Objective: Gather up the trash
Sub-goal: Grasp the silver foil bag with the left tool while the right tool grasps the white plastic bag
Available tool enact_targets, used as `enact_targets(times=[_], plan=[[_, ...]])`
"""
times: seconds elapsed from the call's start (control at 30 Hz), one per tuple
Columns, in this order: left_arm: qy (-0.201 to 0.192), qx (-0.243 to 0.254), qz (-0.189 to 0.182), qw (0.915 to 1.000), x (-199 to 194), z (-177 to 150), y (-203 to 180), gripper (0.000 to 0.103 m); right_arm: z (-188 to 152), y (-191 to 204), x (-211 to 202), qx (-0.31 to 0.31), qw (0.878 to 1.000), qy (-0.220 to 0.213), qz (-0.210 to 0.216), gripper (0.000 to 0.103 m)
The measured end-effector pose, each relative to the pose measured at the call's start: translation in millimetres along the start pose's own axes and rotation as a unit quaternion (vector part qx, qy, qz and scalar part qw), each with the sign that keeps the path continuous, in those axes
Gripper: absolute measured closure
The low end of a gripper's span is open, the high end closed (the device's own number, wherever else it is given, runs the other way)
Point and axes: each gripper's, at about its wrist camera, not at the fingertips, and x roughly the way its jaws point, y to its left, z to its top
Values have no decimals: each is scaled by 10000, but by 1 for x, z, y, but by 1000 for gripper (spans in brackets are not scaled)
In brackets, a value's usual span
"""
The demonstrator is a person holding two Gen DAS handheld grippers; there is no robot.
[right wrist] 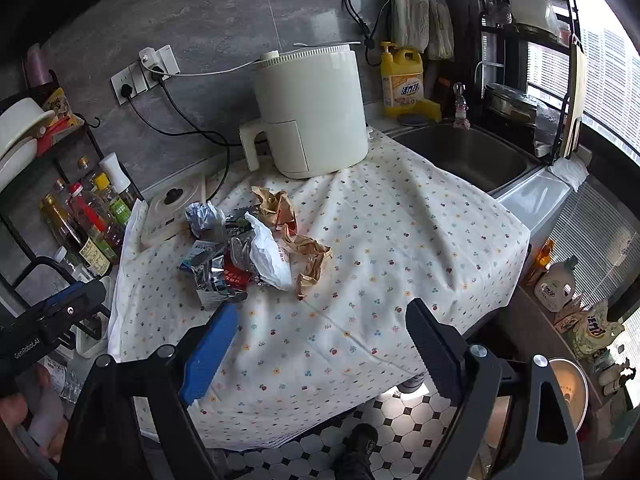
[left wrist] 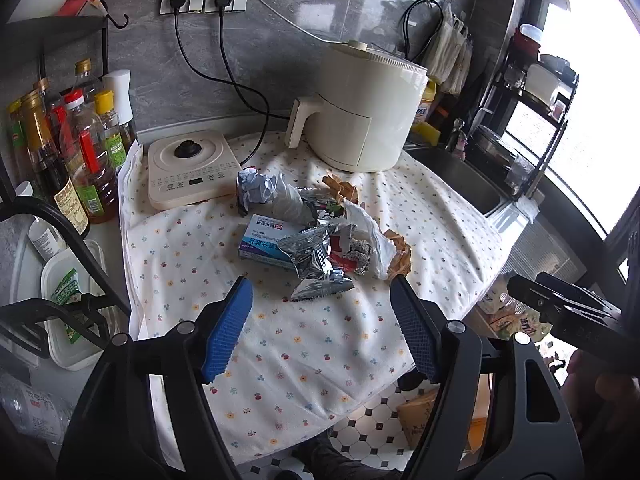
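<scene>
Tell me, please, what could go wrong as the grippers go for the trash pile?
1. The floral cloth lies loose and wrinkled, so the open left gripper might pinch it along with the foil wrapper.
2. Dragging the cloth could tug the air fryer standing on it.

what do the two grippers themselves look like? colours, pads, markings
Both match: black angular linkage bodies with silver pivot bolts. Left gripper and right gripper each carry long fingers faced with ribbed blue pads. Seen from the right wrist camera, the left unit's side reads "GenRobot.AI" in white. No cables visible.
</scene>
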Motion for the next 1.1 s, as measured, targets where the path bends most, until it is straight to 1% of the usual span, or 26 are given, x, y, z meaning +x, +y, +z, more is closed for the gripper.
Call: enact_targets(times=[0.1,0.23,0.27,0.57,0.7,0.77,0.83,0.93,0.97,1.0,1.03,1.1], plan=[[143,-192,-39,9997,20,2,9,35,9,13,16,-230,9995,50,204,26],[387,-285,-173,9987,52,2,10,38,15,18,35,-343,9985,242,356,37],[449,-283,-191,9984,60,2,10,38,16,18,39,-351,9983,279,364,38],[1086,-359,-246,9931,140,-1,7,38,23,-7,68,-213,9982,531,160,38],[1285,-273,-144,9912,165,-4,4,38,28,-11,80,-225,9977,618,171,38],[1381,-258,-128,9900,174,-5,5,36,31,-11,86,-260,9974,642,203,37],[1444,-174,-79,9893,180,-8,6,28,34,-10,93,-294,9970,664,249,37],[1510,30,114,9885,188,-16,6,27,39,-5,104,-320,9962,719,377,37],[1538,82,162,9879,190,-19,6,28,40,-3,108,-342,9958,735,422,37],[1496,156,200,9884,190,-21,7,32,40,-1,111,-370,9954,750,470,37],[1457,249,221,9888,189,-22,6,42,41,1,114,-394,9950,766,510,37],[1464,334,233,9884,187,-23,7,46,41,5,121,-422,9939,825,593,37]])
